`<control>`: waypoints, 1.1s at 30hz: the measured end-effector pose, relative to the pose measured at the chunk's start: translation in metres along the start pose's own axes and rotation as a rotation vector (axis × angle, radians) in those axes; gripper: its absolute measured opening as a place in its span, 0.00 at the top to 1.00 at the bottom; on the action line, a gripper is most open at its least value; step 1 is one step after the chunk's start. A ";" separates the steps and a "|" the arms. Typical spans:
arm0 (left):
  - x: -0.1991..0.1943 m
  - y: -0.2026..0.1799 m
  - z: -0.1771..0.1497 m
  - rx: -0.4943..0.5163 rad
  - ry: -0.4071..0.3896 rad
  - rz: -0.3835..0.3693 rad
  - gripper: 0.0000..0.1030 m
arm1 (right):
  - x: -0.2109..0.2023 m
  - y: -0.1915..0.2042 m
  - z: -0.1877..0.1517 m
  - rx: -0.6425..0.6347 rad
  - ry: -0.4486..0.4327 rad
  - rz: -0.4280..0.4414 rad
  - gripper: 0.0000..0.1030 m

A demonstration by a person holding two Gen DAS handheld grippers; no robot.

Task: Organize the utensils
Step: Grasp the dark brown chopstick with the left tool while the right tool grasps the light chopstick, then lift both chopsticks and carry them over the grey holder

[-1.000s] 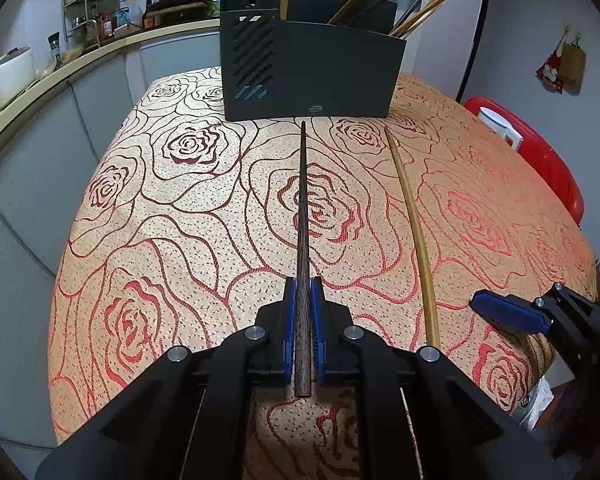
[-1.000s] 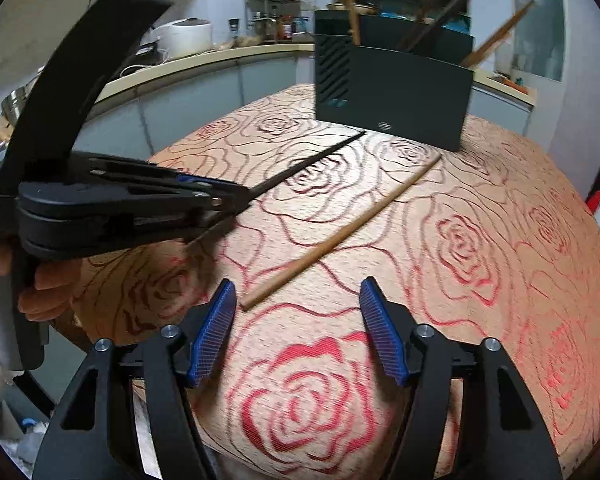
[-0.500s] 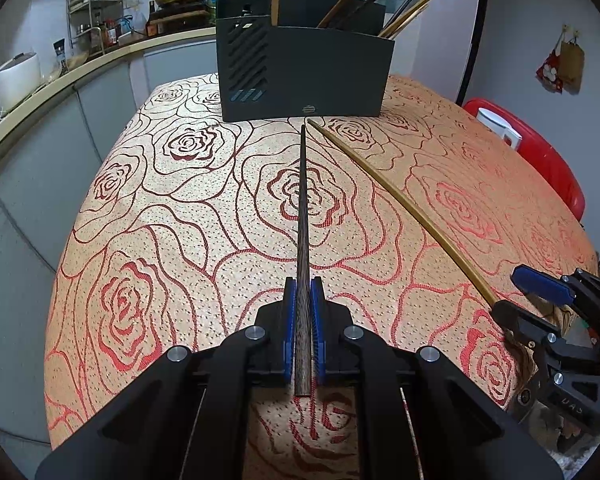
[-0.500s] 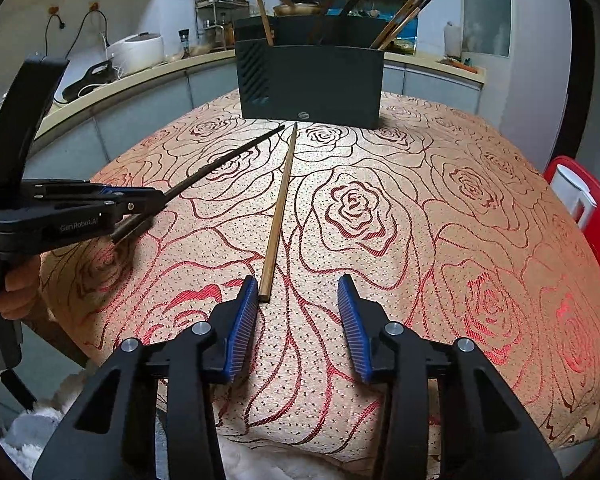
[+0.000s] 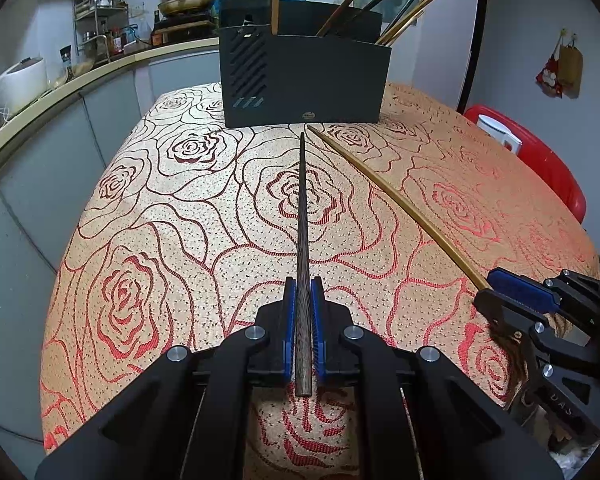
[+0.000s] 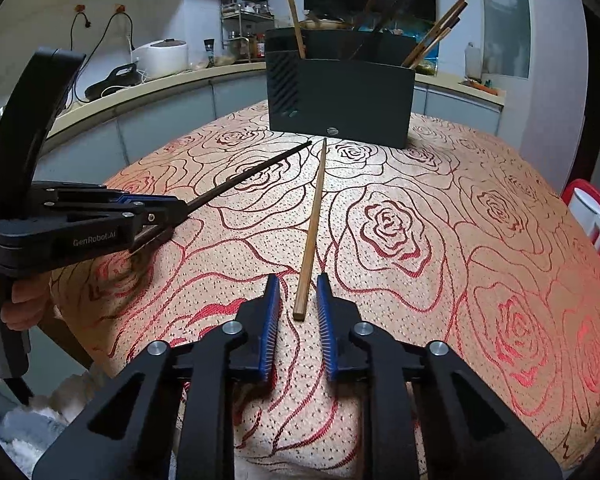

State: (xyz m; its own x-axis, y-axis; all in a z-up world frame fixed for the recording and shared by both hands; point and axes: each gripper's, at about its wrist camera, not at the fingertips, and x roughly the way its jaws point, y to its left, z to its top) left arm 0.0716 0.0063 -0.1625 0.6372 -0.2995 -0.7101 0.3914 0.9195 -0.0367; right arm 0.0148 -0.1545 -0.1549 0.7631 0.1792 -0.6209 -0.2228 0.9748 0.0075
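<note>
My left gripper [image 5: 302, 288] is shut on a dark wooden chopstick [image 5: 302, 216] that points straight at the black utensil holder [image 5: 304, 80]; the gripper and chopstick also show in the right wrist view [image 6: 168, 210]. A light bamboo chopstick [image 6: 311, 228] lies on the rose tablecloth, its far tip near the holder. My right gripper [image 6: 298, 304] is open, its blue pads on either side of the chopstick's near end without touching it. The holder [image 6: 340, 100] has several chopsticks standing in it.
The table [image 5: 160, 200] wears a gold and red rose cloth. A red chair [image 5: 540, 160] with a white mug stands at the right. A kitchen counter [image 6: 140, 84] with a rice cooker runs behind. The table's near edge is just below my grippers.
My right gripper has swung into line with the bamboo chopstick, closed in around its near end and narrowed its opening. My left gripper holds the dark chopstick as before.
</note>
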 end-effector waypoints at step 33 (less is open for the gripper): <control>-0.106 -0.004 0.084 0.110 -0.261 0.070 0.93 | -0.104 -0.079 0.114 0.132 -0.288 0.085 0.94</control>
State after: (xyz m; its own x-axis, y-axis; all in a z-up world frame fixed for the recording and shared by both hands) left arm 0.0584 0.0131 -0.0275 0.8089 -0.3052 -0.5025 0.4012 0.9114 0.0922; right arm 0.0221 -0.2350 -0.0010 0.8897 0.2724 -0.3663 -0.2267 0.9602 0.1633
